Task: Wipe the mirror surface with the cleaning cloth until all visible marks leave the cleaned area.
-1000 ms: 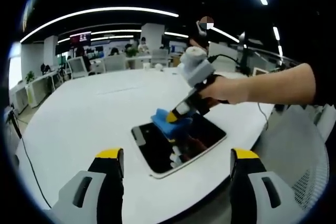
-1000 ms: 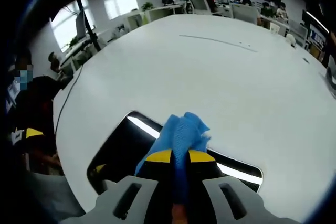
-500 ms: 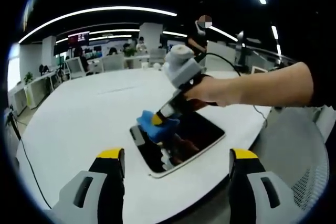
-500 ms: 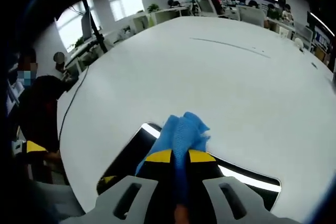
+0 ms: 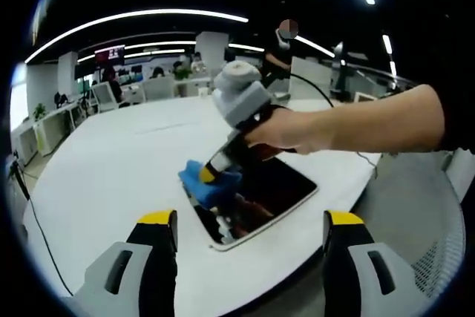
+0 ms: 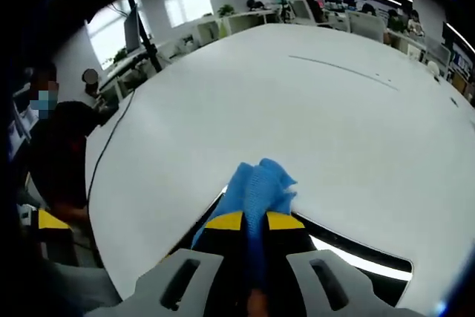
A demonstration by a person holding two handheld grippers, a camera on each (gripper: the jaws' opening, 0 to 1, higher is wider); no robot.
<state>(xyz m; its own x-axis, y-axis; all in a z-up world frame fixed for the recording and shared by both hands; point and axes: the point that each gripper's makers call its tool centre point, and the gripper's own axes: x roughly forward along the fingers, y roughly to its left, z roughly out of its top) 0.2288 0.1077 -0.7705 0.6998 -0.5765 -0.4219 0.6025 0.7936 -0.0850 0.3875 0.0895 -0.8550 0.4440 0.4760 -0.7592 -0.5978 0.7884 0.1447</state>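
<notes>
A dark rectangular mirror (image 5: 271,191) with a white rim lies flat on the white round table (image 5: 111,176). My right gripper (image 5: 209,176), held by a hand, is shut on a blue cleaning cloth (image 5: 200,185) and presses it on the mirror's left end. In the right gripper view the blue cloth (image 6: 256,187) sticks out between the yellow-tipped fingers (image 6: 223,222) of the right gripper (image 6: 253,222), over the mirror's edge (image 6: 356,254). My left gripper (image 5: 249,228) hangs open in front of the table, apart from the mirror.
The table edge curves close below the mirror. A white mesh chair (image 5: 438,220) stands at the right. A cable (image 5: 41,235) hangs off the table's left side. A seated person (image 6: 52,154) is at the left. Desks and chairs fill the room behind.
My right gripper has slid the cloth leftward across the mirror, from near its middle to its left end. The left gripper has stayed open and still.
</notes>
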